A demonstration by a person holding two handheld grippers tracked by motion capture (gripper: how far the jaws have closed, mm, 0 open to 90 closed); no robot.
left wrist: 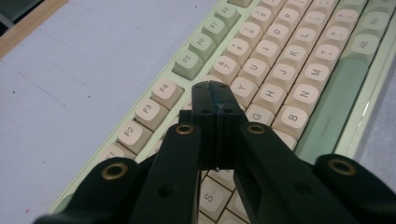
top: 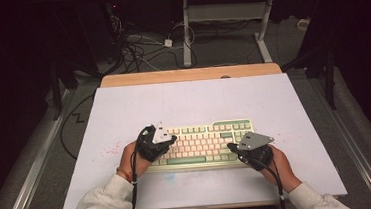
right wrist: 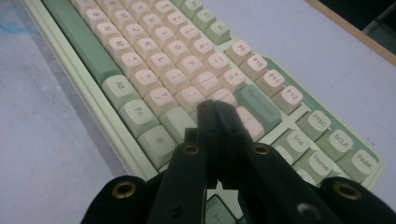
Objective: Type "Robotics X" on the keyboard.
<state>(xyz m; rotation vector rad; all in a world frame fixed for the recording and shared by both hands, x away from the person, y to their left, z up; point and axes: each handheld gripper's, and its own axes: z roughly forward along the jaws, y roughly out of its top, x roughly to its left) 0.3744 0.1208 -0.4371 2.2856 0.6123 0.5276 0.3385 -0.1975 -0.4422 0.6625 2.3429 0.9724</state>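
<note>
Hovering low, the clenched left gripper [top: 168, 139] and clenched right gripper [top: 233, 146] flank the pale green-and-cream keyboard [top: 201, 144] at lower centre. Bare white tabletop [top: 198, 101] stretches toward the frame's top.

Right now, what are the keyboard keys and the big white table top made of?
The keys look like matte plastic: smooth moulded caps with printed letters, cream and pale green. The white table top looks like a thin, dull painted or laminated sheet, lying on a wooden board whose light, grainy edge shows at the far side.
</note>
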